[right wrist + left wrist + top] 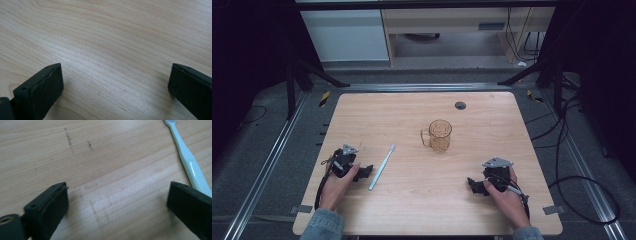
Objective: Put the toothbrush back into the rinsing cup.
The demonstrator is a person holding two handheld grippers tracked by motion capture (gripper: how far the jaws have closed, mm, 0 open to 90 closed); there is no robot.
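A pale blue toothbrush (382, 167) lies on the wooden table (492, 115), slanting from near left to far right. A clear amber mug (439, 135) with its handle to the left stands upright near the table's middle. My left gripper (364, 171) rests on the table just left of the toothbrush, held by a hand. Its jaws stand wide apart with bare wood between them, and the toothbrush handle (192, 167) runs past the right jaw. My right gripper (475, 185) lies at the near right, open (116, 75), with only table between its jaws.
A dark round grommet (460, 105) sits in the table near its far edge. Faint pencil-like marks (70, 140) streak the wood ahead of the left gripper. Cables (572, 150) trail on the floor to the right, beyond the table edge.
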